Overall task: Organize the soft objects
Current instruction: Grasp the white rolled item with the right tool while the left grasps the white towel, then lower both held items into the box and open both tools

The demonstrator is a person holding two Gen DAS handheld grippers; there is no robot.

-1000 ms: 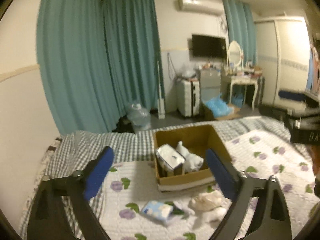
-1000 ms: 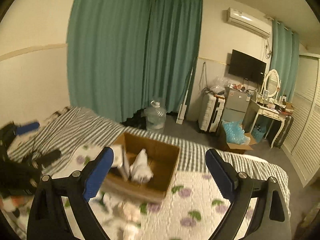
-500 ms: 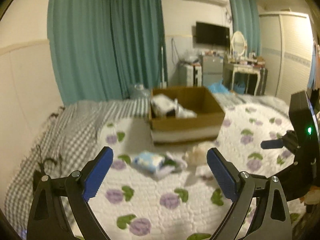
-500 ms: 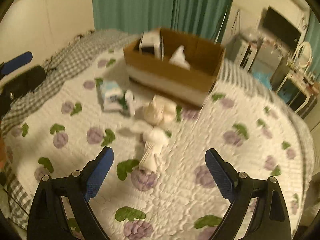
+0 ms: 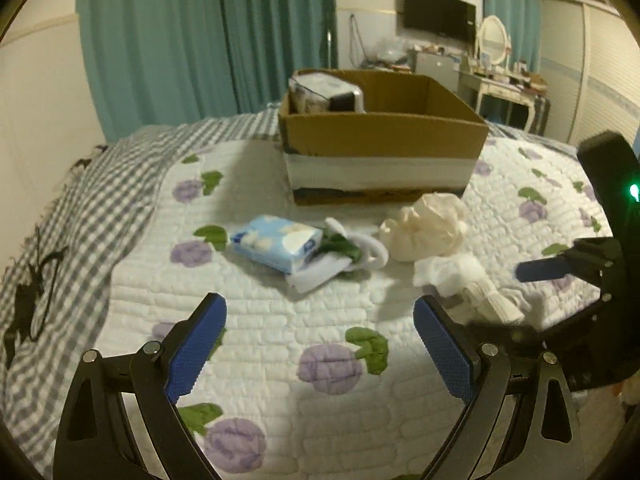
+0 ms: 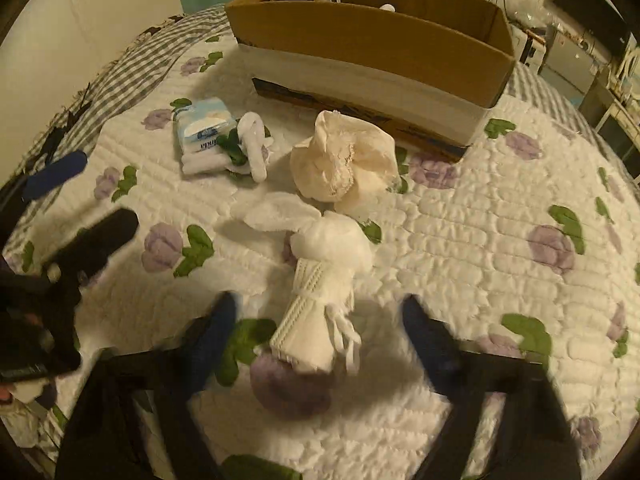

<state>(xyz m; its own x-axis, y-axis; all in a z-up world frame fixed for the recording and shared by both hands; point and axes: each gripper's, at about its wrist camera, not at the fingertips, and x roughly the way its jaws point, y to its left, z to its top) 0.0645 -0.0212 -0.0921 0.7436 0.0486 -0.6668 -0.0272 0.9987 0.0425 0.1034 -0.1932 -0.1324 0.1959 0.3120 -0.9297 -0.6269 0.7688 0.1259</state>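
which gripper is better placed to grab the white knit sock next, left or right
Right, probably. The right gripper is open with the white knit sock lying between its fingers, close in. The left gripper is also open but faces the tissue pack, with the sock off to its right side.

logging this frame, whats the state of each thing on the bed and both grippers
cardboard box: open, items inside
tissue pack: flat on quilt
cream cloth: bunched beside box
white knit sock: lying loose, between right gripper's fingers
left gripper: open, empty
right gripper: open, blurred
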